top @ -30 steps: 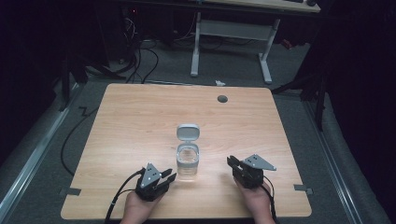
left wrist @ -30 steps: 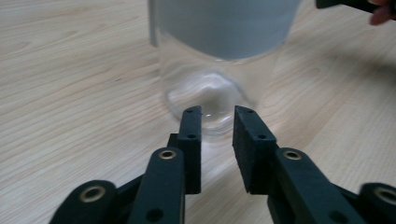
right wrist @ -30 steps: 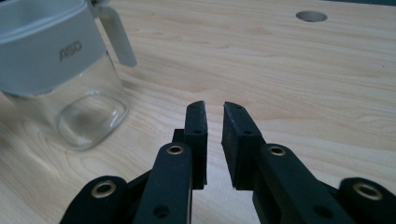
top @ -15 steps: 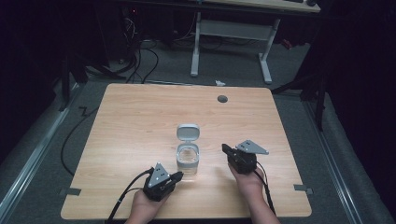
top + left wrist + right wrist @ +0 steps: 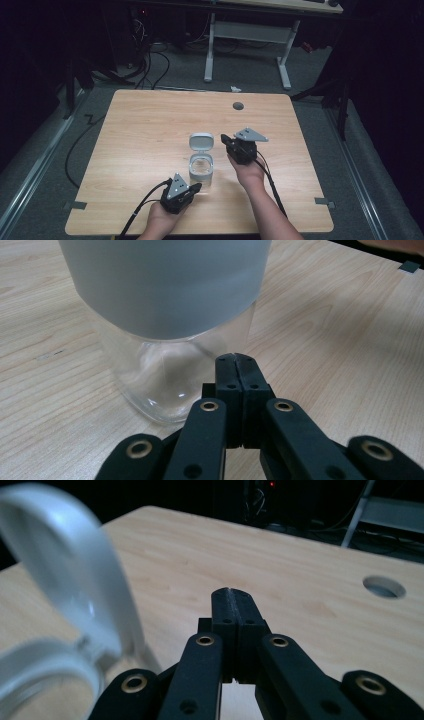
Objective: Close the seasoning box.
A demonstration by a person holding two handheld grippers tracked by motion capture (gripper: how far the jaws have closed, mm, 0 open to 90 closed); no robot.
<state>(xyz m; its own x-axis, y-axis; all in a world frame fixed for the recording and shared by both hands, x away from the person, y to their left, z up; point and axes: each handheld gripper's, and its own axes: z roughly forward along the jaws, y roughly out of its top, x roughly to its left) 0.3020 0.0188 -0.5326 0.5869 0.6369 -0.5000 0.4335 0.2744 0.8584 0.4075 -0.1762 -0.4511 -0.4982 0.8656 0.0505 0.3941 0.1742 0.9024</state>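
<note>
A clear jar (image 5: pixel 201 169) with a grey collar stands upright near the middle of the table (image 5: pixel 140 125), a little toward the person's edge; its hinged lid (image 5: pixel 201 141) is flipped open and stands up on the far side. In the left gripper view the jar (image 5: pixel 165 315) looms close, its glass base resting on the wood and its grey band across the top of the frame. In the right gripper view the lid (image 5: pixel 75 575) rises at the left, blurred, with the jar's rim below it.

The left gripper (image 5: pixel 196 187) sits just in front of the jar on the near side, pointing toward its base — jaws pressed fully together, holding nothing, tips just short of the glass. The right gripper (image 5: pixel 225 138) hovers to the right of the lid, aimed leftward at it, its jaws likewise closed flat against each other and empty.

A round hole (image 5: pixel 238 106) lies in the far part of the table, well apart from the jar — beyond it, a white desk frame (image 5: pixel 247 35) on the dark floor
</note>
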